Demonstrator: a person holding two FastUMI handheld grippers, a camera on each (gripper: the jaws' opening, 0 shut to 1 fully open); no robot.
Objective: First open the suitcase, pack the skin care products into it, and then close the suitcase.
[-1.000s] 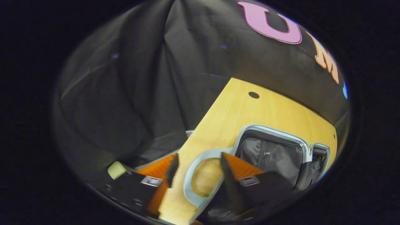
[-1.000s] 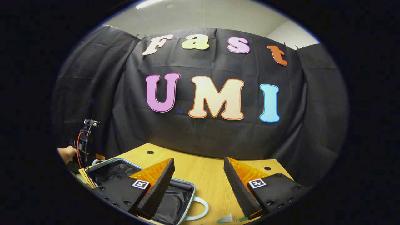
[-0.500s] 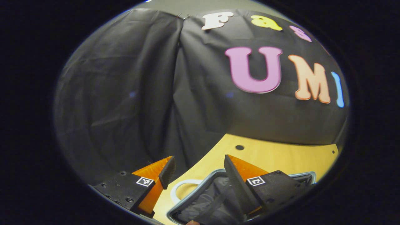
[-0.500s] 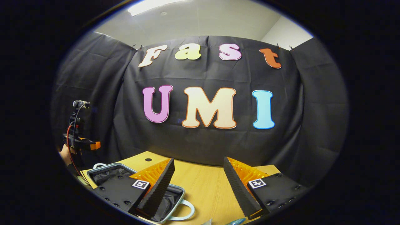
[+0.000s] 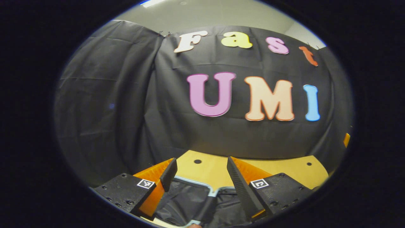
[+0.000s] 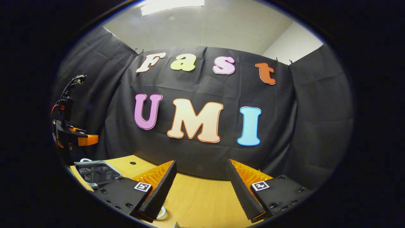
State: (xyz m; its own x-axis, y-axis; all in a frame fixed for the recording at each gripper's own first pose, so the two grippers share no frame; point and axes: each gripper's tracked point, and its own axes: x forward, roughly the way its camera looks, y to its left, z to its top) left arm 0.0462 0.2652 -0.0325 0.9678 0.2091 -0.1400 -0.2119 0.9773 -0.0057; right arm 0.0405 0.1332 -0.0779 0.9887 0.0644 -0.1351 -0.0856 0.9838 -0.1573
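The suitcase lay open on the tabletop, with its dark lining showing and its pale rim around it; it sat low and close under the left claw, just below and between the two fingers; the left claw's fingers stood apart with nothing held; in the right gripper view the suitcase was off to the left side, well away from the right claw; the right claw's fingers stood apart too, and they held nothing; so the left claw was the nearer one to the case; the left claw could also be seen in the right gripper view, up in the air above the suitcase's corner; how the long side of the case ran was hard to tell, because so little of it was in sight.

No skin care products could be made out for sure; I think packing was the job to do next, and a claw would have to find the products first.

The tabletop was light yellow wood, smooth and flat, with small round holes near the back; a black cloth wall hung behind it; above the cloth were a pale ceiling and a long light.
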